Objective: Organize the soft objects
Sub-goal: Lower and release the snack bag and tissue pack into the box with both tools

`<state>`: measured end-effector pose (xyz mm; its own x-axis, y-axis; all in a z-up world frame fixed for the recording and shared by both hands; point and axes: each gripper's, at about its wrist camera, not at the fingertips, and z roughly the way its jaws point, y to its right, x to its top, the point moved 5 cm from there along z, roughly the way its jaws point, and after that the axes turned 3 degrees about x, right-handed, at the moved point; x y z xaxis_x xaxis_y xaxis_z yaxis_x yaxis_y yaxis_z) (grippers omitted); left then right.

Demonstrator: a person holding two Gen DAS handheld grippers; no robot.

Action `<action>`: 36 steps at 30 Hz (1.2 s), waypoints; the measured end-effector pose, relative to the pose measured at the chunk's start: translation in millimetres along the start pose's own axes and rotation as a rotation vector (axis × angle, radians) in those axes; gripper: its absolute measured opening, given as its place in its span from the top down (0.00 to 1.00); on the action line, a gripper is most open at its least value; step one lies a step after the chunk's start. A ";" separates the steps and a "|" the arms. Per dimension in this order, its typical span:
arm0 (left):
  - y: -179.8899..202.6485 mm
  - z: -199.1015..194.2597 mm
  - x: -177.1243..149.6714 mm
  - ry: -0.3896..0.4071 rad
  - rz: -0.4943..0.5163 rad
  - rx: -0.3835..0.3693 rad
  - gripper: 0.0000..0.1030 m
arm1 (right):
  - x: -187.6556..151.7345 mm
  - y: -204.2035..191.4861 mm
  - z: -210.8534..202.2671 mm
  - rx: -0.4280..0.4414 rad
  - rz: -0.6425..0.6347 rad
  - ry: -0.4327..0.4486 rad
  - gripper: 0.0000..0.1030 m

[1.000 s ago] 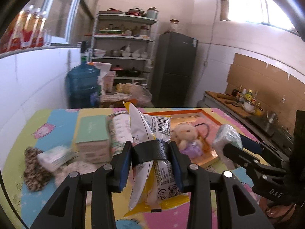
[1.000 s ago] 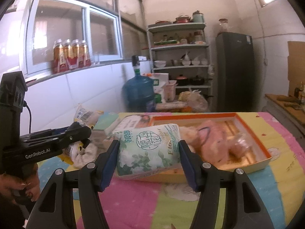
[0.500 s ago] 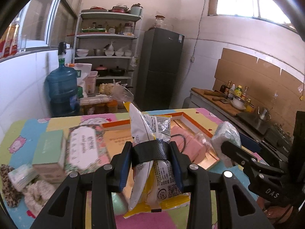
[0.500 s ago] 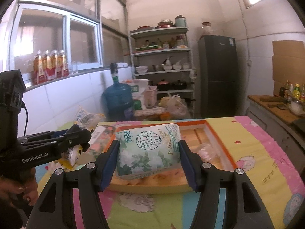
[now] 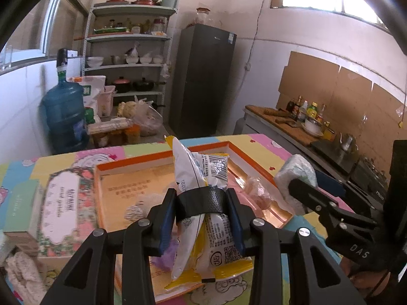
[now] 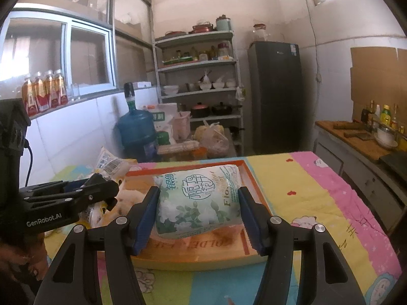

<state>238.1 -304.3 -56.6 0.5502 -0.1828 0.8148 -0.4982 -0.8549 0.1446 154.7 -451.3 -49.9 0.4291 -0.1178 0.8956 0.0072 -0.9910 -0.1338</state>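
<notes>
A white-and-yellow snack bag stands upright, pinched in the left gripper jaws above the orange tray. A green floral tissue pack is clamped in the right gripper jaws over the same tray on the bench.

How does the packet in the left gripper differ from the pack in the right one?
The snack packet is yellow and white with a barcode, crumpled and pinched upright; the tissue pack is green with white flowers, plump and held sideways. The left gripper closes narrow, the right gripper wide. Both hang over the orange-rimmed tray.
</notes>
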 end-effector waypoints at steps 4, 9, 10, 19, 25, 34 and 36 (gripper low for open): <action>7.2 14.8 -4.4 -0.026 0.007 -0.013 0.62 | -7.0 11.5 12.2 -0.009 0.021 -0.030 0.38; 14.8 28.3 -10.0 -0.052 0.014 -0.030 0.62 | -17.0 22.0 24.4 -0.023 0.040 -0.066 0.38; 16.1 30.6 -11.9 -0.058 0.018 -0.033 0.62 | -18.5 23.3 26.3 -0.025 0.043 -0.072 0.38; 20.4 53.8 -23.0 -0.100 0.043 -0.008 0.62 | -28.0 25.8 44.5 -0.033 0.048 -0.145 0.38; 13.5 63.2 -23.7 -0.112 0.029 0.006 0.62 | -28.4 22.6 52.3 -0.048 0.033 -0.170 0.38; 13.9 58.6 -22.2 -0.112 0.023 -0.006 0.61 | -27.4 21.7 56.5 -0.051 0.023 -0.178 0.36; 14.6 57.5 -21.7 -0.112 0.025 -0.007 0.60 | -27.3 22.2 56.7 -0.052 0.024 -0.178 0.36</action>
<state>257.4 -340.7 -104.6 0.6089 -0.2579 0.7501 -0.5172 -0.8461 0.1290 194.4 -466.4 -101.4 0.5816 -0.1328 0.8026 -0.0493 -0.9905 -0.1282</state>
